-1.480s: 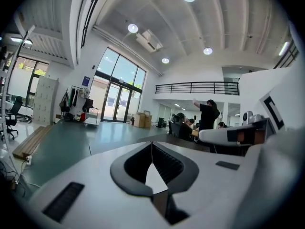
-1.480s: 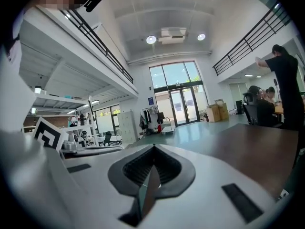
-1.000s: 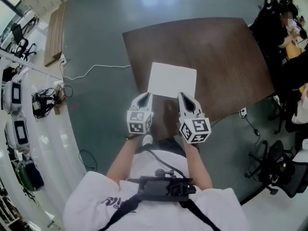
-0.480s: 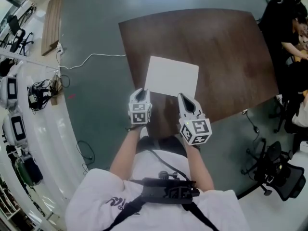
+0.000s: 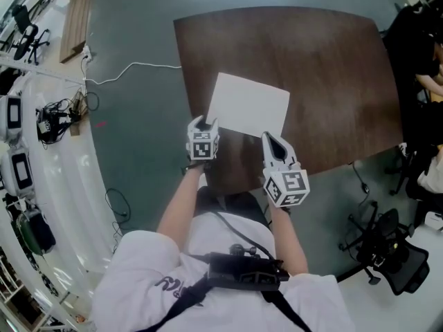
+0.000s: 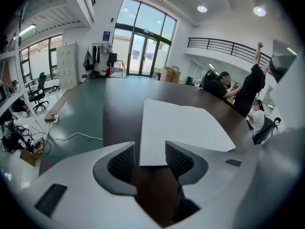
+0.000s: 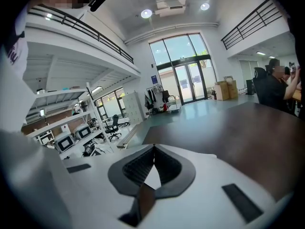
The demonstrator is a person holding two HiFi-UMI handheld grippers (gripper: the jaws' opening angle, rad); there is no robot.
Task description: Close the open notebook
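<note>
Judging the notebook [image 5: 249, 106], which lies flat and white near the front edge of the table [image 5: 332, 68], we take it to be light, thin and floppy, with pages that may bend or slide if pushed. We would grip one page's outer edge. Our left tool [image 6: 151, 149] has just been opening; its jaws stand spread, with the near page corner in the gap, unpinched. Our right tool [image 7: 153, 149] is pressed together and empty.
</note>
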